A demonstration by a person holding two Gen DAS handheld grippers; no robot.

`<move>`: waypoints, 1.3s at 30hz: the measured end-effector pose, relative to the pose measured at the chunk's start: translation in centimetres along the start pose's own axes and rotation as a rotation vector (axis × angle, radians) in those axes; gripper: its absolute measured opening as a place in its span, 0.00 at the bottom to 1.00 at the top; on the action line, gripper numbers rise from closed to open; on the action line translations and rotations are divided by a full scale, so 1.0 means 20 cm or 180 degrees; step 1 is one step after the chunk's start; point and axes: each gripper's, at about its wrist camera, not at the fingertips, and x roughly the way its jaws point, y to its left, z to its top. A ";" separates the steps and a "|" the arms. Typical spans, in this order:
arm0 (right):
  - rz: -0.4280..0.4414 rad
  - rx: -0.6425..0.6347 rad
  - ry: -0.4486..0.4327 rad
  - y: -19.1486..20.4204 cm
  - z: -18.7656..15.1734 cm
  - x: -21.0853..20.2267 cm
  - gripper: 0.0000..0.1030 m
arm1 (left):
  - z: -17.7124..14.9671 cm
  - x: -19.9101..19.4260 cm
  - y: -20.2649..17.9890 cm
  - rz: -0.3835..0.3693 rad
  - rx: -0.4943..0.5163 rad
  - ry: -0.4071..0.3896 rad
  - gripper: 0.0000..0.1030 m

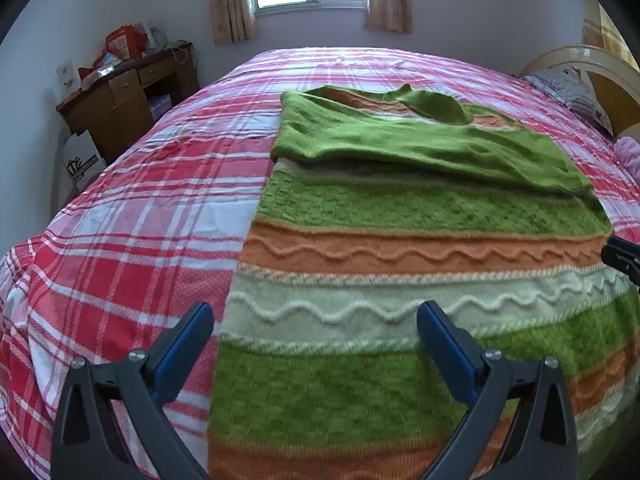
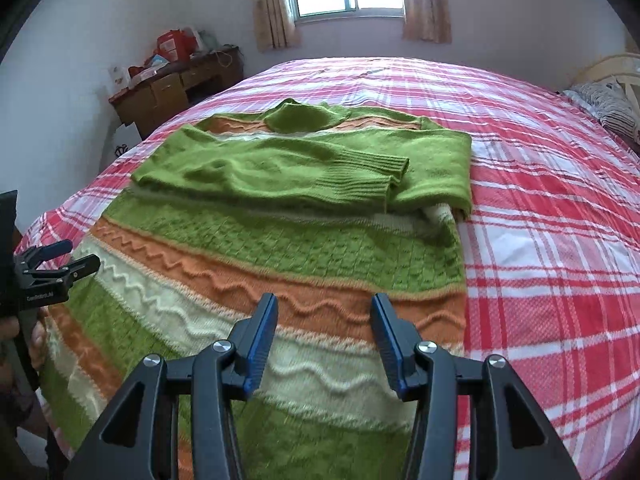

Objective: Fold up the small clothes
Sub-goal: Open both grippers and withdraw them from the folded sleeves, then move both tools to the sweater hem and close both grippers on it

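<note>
Both my grippers, left [image 1: 316, 320] and right [image 2: 324, 312], hover apart over the sweater [image 1: 400, 208], sleeves folded in, holding nothing.

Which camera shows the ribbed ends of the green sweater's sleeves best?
The right wrist view: both ribbed green knit sleeve cuffs lie in plain sight, folded across the striped green, orange and cream sweater. The left wrist view shows the folded sleeves only as smooth green, cuffs hidden.
</note>
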 end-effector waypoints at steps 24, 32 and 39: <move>0.0016 -0.0075 0.0050 0.09 -0.24 -0.19 0.60 | -0.26 -0.21 0.05 -0.0135 0.0154 0.0062 1.00; 0.0003 -0.0216 0.0100 0.16 -0.36 -0.27 0.61 | -0.41 -0.34 0.16 -0.0131 0.0179 0.0122 1.00; -0.0024 -0.0335 0.0104 0.19 -0.51 -0.37 0.65 | -0.57 -0.39 0.26 -0.0443 -0.0066 0.0342 0.86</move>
